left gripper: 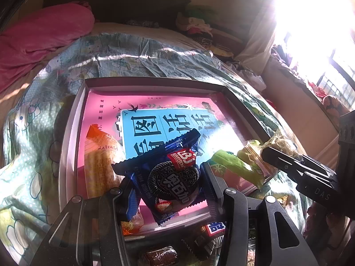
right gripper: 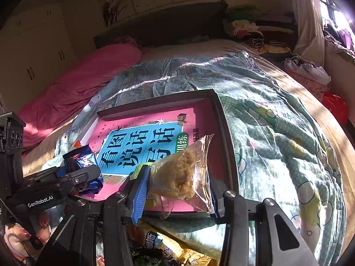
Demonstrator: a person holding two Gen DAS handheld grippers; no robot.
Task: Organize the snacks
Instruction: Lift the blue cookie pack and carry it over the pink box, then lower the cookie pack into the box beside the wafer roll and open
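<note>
Left tongs point(left gripper: 166, 190) clamp a blue cookie packet point(left gripper: 170, 175); right tongs point(right gripper: 177, 190) clamp a clear pastry packet point(right gripper: 184, 175), both over the tray point(right gripper: 228, 137) (on the bed point(right gripper: 277, 133)).

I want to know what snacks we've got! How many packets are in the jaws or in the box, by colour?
Blue cookie packet, in the jaws of the left gripper: 1
Clear packet with a green end, in the jaws of the right gripper: 1
Orange packet, lying in the box: 1
Total: 3
</note>
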